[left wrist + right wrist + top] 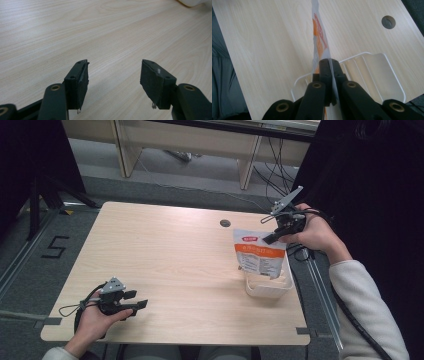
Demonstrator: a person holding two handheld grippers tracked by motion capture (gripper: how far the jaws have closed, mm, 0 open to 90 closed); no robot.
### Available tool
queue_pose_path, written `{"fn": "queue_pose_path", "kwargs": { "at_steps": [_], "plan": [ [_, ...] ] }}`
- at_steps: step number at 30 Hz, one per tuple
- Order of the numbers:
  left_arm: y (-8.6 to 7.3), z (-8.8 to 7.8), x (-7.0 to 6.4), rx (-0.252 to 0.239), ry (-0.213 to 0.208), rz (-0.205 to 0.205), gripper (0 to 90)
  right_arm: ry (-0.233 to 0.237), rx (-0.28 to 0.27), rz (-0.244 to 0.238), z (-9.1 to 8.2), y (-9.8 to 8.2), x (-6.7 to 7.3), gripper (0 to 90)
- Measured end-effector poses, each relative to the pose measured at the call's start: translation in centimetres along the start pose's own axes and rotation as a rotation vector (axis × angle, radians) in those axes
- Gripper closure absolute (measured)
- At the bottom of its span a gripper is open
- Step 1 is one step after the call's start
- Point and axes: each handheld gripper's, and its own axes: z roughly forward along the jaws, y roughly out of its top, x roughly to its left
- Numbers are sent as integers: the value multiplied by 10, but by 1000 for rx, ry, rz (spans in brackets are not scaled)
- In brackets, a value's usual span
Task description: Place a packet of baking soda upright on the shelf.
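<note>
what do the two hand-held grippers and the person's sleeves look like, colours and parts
Both are black. The left hand-held gripper carries a grey three-cornered plate on top, and a thin dark cable loops from it. Its flat rectangular pads sit on arms with brass-coloured rivets. The right hand-held gripper has the same grey plate and a thick black cable trailing off. The sleeves are light grey-white.

Left black two-jaw tool: held in the left hand low over the tabletop's near left corner, jaws spread wide apart. Right black two-jaw tool: held raised in the right hand near the far right edge, jaws pressed together on a white-and-orange pouch.
</note>
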Motion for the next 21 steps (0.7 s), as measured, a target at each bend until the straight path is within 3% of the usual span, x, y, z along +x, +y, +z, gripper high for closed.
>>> {"fn": "queue_pose_path", "kwargs": {
  "at_steps": [21],
  "plan": [
    [0,0,-1,3,5,-8,388,-9,18,31,-8,-18,-9,900]
  ]
}}
